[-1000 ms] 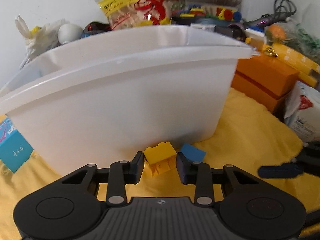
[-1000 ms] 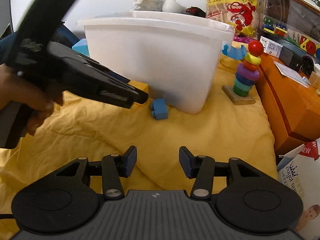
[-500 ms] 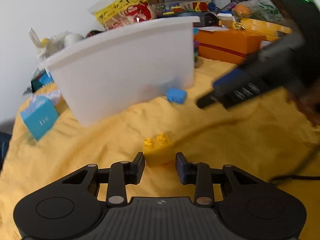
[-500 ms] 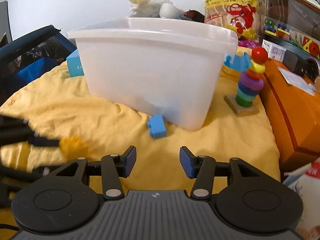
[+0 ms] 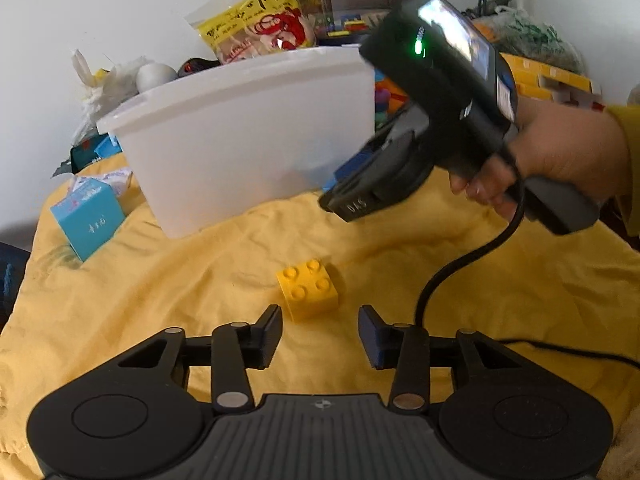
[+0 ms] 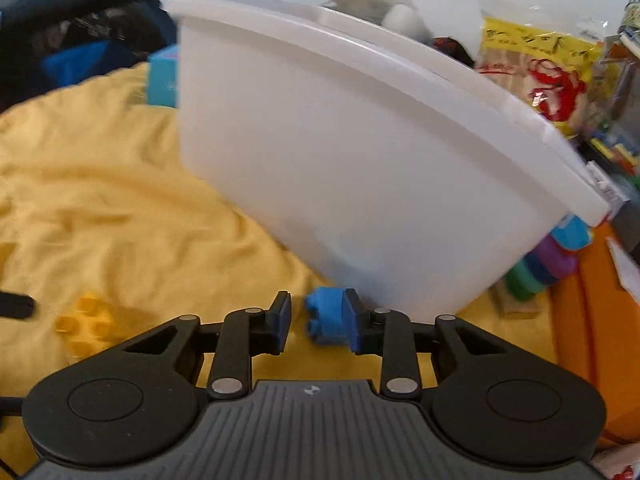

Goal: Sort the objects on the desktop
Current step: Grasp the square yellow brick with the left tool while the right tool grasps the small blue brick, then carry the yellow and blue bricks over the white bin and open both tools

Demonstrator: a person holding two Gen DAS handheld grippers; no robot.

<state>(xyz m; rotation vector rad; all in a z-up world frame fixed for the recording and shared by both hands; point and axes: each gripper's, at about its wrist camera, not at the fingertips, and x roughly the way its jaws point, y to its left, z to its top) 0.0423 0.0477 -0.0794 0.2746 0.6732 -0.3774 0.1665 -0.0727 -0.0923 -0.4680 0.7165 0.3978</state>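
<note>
Since yellow brick dropped from spread left gripper onto cloth, right gripper, jaws apart, now straddles blue brick beside white bin; blue pickup likely next.

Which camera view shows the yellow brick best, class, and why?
The left wrist view: the yellow brick lies sharp and whole on the cloth, four studs visible, just ahead of the open left gripper. The right wrist view shows it only blurred, near the lower left edge.

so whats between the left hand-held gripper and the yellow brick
Nothing: in the left wrist view only bare yellow cloth lies between the open left hand-held gripper and the yellow brick, which sits apart, just ahead of its fingertips.
</note>
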